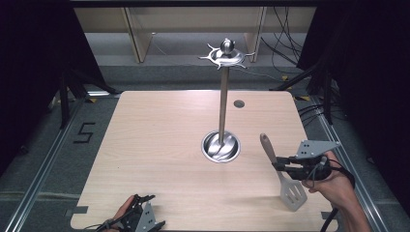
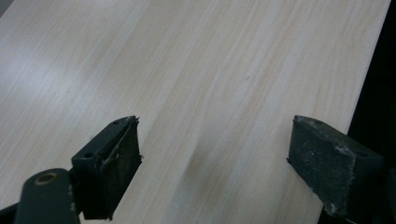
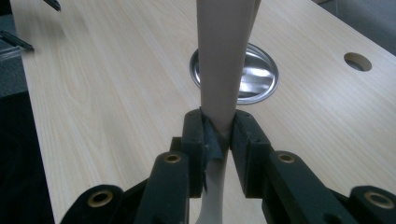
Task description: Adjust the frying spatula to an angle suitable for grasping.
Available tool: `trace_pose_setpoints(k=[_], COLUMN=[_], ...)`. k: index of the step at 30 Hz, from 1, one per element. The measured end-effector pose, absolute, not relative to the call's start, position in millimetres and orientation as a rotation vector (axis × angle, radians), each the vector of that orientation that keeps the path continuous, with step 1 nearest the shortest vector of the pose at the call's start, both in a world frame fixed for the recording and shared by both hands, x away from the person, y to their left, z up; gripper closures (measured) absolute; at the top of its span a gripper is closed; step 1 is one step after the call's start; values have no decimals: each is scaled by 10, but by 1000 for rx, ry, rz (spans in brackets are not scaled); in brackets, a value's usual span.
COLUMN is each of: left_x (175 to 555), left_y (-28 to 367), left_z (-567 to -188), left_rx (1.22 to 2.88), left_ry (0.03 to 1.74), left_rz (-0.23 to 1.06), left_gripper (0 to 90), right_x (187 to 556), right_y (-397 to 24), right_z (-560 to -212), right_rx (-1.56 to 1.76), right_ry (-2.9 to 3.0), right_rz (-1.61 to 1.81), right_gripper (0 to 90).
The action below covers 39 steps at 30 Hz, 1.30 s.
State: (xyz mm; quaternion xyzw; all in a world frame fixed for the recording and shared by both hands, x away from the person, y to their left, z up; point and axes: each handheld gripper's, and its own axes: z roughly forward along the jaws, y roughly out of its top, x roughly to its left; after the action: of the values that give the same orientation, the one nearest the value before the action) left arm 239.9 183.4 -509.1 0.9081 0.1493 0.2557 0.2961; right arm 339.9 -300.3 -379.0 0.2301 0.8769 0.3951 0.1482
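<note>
The right gripper [image 1: 279, 163] clamps its jaws on a spatula [image 1: 284, 175] whose handle top runs out of the right gripper view, while the left gripper [image 1: 145, 207], partly cut off, gapes empty over the surface [image 1: 159, 145].

High camera is sitting above my side, looking forward and down over the whole table [image 1: 159, 145]. My left camera is hovering close over bare tabletop [image 2: 187, 70] near 7 o'clock. My right camera, near 4 o'clock, is facing toward 10, sharing the stand's round base [image 3: 259, 77] with the high view [image 1: 221, 146].
</note>
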Motion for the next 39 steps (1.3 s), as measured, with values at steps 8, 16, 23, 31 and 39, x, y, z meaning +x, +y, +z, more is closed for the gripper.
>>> trace_pose_setpoints(k=[8,16,23,31,39], left_x=[2395,2400,2392,2392,2371], left_y=[1833,1828,1827,1823,1812], left_z=[-5093,-5104,-5100,-5091,-5073], left_rx=[2414,2412,2412,2391,2384], left_ry=[397,398,400,390,367], left_rz=[687,686,694,702,725], left_gripper=[159,159,159,160,160], right_x=[3409,3398,3399,3473,3584], right_y=[-3028,-3050,-3012,-2951,-2853], right_z=[-3764,-3720,-3679,-3574,-3379], right_rx=[661,664,640,619,604], right_ry=[2487,2446,2424,2389,2379], right_rz=[1202,1271,1337,1395,1420], right_gripper=[766,766,766,766,766])
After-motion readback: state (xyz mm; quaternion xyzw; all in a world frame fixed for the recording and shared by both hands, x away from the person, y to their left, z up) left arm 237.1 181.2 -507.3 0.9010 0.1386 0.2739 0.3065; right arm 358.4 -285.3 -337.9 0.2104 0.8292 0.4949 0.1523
